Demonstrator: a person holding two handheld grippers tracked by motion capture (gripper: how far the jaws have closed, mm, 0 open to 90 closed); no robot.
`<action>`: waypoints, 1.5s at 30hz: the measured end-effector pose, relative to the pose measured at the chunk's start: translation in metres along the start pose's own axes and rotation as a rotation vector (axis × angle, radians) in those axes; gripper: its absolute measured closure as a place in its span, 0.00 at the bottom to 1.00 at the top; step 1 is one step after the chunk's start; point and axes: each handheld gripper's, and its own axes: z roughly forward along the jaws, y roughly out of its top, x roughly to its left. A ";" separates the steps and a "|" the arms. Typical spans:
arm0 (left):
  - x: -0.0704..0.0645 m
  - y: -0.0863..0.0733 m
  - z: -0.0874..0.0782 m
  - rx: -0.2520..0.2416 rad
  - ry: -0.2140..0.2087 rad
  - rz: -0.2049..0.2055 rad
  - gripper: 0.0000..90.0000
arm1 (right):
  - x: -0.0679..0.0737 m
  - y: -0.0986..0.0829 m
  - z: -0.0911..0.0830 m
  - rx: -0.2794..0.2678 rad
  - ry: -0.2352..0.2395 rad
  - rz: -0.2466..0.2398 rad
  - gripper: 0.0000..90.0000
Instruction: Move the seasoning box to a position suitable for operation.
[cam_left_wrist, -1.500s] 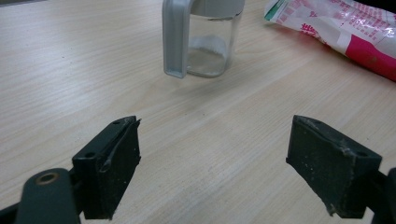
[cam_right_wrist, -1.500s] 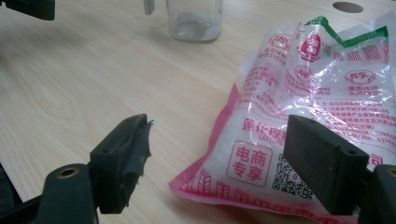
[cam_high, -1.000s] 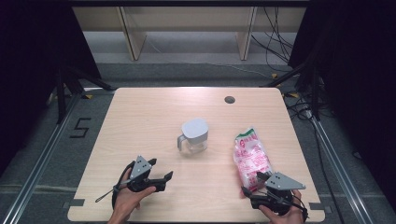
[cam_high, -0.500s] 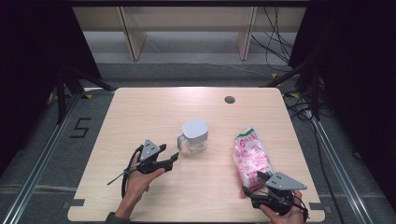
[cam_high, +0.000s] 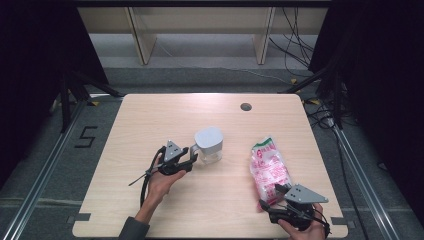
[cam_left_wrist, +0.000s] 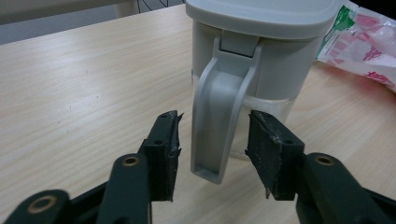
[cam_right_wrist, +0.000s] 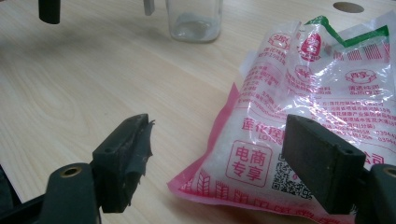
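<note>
Near the middle of the surface (cam_high: 150, 120) stands the pitcher (cam_high: 209, 145); the left tool (cam_left_wrist: 212, 140) is apart around its handle (cam_left_wrist: 219, 121). Right tool (cam_right_wrist: 217, 161), apart, faces the bag (cam_right_wrist: 308, 107).

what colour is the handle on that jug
Light grey, matching the lid; the handle of the jug shows best in the left gripper view.
</note>
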 end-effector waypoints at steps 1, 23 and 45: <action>0.000 0.000 0.002 0.003 -0.004 0.007 0.65 | 0.000 0.000 0.000 0.001 0.002 0.001 0.27; 0.013 0.000 0.012 -0.008 0.099 0.029 0.79 | 0.001 0.000 -0.001 0.007 -0.003 -0.004 0.27; 0.000 -0.005 -0.003 0.008 -0.012 0.073 0.79 | 0.002 0.001 -0.001 0.009 0.015 -0.038 0.27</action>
